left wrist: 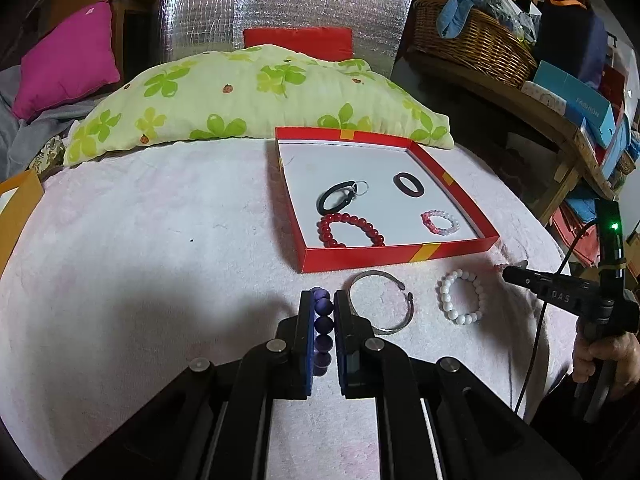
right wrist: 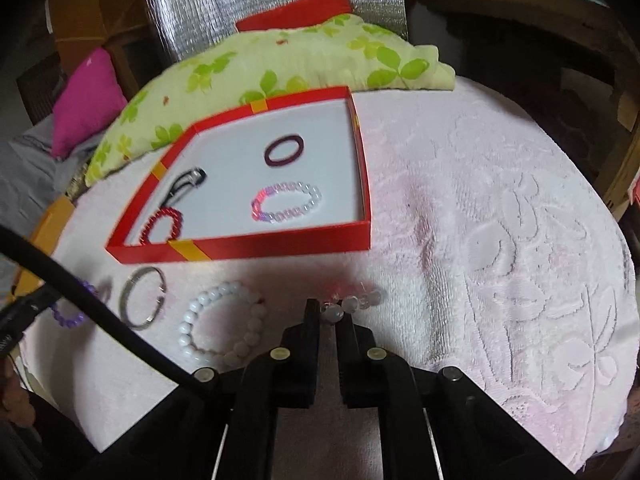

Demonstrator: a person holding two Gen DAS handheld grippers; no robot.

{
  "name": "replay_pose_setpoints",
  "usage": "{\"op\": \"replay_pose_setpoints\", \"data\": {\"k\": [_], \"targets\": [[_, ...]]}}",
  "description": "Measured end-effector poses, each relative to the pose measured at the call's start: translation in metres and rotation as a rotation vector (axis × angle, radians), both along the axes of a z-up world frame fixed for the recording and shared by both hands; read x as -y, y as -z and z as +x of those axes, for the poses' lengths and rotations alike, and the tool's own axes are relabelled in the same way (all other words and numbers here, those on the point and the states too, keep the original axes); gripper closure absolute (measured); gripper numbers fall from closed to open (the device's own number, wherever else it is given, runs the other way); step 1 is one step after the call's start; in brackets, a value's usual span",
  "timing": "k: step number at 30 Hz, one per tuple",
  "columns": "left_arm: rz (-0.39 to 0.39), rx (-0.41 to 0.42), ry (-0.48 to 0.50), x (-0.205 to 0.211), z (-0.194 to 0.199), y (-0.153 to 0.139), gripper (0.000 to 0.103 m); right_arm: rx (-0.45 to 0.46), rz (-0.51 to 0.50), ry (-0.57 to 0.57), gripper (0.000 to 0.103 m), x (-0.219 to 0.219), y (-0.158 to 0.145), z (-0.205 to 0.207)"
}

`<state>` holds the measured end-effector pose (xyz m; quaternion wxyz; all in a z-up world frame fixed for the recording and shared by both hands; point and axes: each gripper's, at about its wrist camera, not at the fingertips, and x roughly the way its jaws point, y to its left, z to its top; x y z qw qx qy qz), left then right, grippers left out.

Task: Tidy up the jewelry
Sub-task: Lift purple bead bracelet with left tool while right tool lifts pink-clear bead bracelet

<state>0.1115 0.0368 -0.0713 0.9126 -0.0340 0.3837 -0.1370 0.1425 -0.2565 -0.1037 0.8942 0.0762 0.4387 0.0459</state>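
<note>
My left gripper (left wrist: 323,297) is shut on a purple bead bracelet (left wrist: 323,322), whose beads line up between the blue pads just above the pink towel. Beside it lie a silver open bangle (left wrist: 378,302) and a white bead bracelet (left wrist: 460,296). The red box (left wrist: 396,255) with a white floor holds a black loop with a key ring (left wrist: 336,199), a dark maroon band (left wrist: 408,186), a red bead bracelet (left wrist: 350,232) and a pink-and-white bead bracelet (left wrist: 440,222). My right gripper (right wrist: 330,313) is shut on a pale clear bead bracelet (right wrist: 354,301) in front of the box, blurred.
A green-flowered pillow (left wrist: 256,96) lies behind the box, with a magenta cushion (left wrist: 68,60) at far left. A wicker basket (left wrist: 472,44) and stacked boxes fill a shelf on the right. A black cable (right wrist: 100,312) crosses the right wrist view. A hand (left wrist: 604,356) holds the right gripper's handle.
</note>
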Motion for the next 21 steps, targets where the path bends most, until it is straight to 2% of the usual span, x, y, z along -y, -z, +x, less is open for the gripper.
{"op": "replay_pose_setpoints", "data": {"k": [10,21], "targets": [[-0.01,0.017,0.019,0.01,-0.001,-0.007,0.093,0.076,0.096,-0.022,0.095,0.0,-0.022,-0.01],[-0.029,0.019,0.057,0.027,0.001,-0.014,0.093,0.093,0.152,-0.062,0.095,-0.008,-0.032,-0.009]]}}
